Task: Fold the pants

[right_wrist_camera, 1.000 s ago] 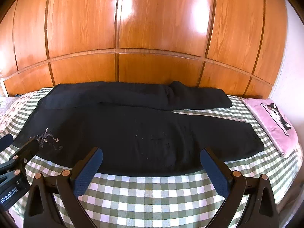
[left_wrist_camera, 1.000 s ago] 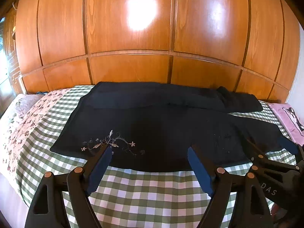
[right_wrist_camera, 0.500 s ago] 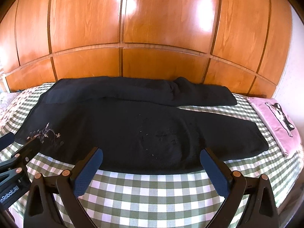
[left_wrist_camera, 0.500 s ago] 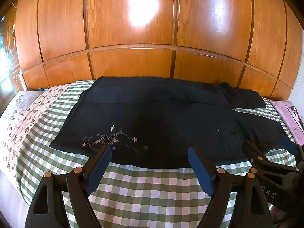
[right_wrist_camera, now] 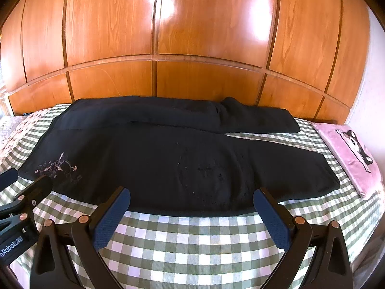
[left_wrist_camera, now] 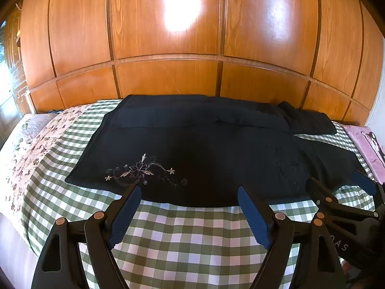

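Glossy wooden panel wall (left_wrist_camera: 168,77) behind bed; green-checked bedspread (right_wrist_camera: 192,240) under black pants (right_wrist_camera: 168,159) spread flat, floral embroidery (left_wrist_camera: 142,171) at left end, legs toward pink cat-print cloth (right_wrist_camera: 353,154) at right; left hand-held gripper (left_wrist_camera: 190,207) jaws wide apart, empty, at near pants edge; right hand-held gripper (right_wrist_camera: 192,214) likewise agape, empty.

Black pants (left_wrist_camera: 204,149) are spread flat on the checked bed (left_wrist_camera: 187,238), just ahead of the left tool (left_wrist_camera: 190,192). Its jaws are held wide apart, nothing between them. The right tool (left_wrist_camera: 341,185) is seen alongside.
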The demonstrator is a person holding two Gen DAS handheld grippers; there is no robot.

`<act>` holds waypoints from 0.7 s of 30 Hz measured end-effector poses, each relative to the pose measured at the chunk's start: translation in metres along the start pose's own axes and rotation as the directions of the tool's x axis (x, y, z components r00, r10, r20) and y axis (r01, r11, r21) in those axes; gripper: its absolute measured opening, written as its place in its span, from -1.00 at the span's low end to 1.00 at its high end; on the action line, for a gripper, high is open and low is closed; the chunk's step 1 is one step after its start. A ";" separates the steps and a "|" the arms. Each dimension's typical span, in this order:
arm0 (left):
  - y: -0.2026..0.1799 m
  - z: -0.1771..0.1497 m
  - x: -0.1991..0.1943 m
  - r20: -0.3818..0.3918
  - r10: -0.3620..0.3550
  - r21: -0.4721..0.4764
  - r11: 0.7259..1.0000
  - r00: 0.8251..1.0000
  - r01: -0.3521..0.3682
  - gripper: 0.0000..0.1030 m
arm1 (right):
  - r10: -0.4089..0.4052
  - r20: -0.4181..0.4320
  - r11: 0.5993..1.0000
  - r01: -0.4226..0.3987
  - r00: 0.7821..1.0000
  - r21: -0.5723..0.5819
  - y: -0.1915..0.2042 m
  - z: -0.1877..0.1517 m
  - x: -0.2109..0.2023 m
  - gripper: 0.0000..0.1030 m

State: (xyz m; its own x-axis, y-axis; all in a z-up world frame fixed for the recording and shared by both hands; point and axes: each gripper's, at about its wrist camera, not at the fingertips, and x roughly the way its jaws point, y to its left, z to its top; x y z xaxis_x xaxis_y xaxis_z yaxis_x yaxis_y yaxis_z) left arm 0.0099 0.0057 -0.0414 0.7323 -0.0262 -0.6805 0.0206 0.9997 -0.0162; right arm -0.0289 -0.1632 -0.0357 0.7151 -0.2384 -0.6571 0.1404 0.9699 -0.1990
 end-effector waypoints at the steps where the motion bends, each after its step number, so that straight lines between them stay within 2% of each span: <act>1: 0.000 -0.001 -0.001 0.001 0.000 0.001 1.000 1.000 0.000 0.63 | 0.000 0.000 1.000 0.000 1.000 0.001 0.000 0.000 0.000 0.99; 13: 0.003 -0.005 -0.003 -0.003 0.009 -0.005 1.000 1.000 -0.009 0.63 | 0.008 -0.011 1.000 -0.008 1.000 0.017 -0.003 -0.006 0.001 0.99; 21: 0.012 -0.012 0.011 -0.043 0.002 -0.023 1.000 0.999 -0.003 0.63 | 0.057 -0.027 0.997 -0.055 0.998 0.053 -0.012 -0.010 0.009 0.99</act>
State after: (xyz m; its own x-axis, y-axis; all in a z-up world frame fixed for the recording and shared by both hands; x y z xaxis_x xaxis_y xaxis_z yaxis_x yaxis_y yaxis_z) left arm 0.0103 0.0171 -0.0580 0.7027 -0.0238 -0.7111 0.0027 0.9995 -0.0308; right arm -0.0313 -0.1776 -0.0467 0.7030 -0.1840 -0.6870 0.1363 0.9829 -0.1238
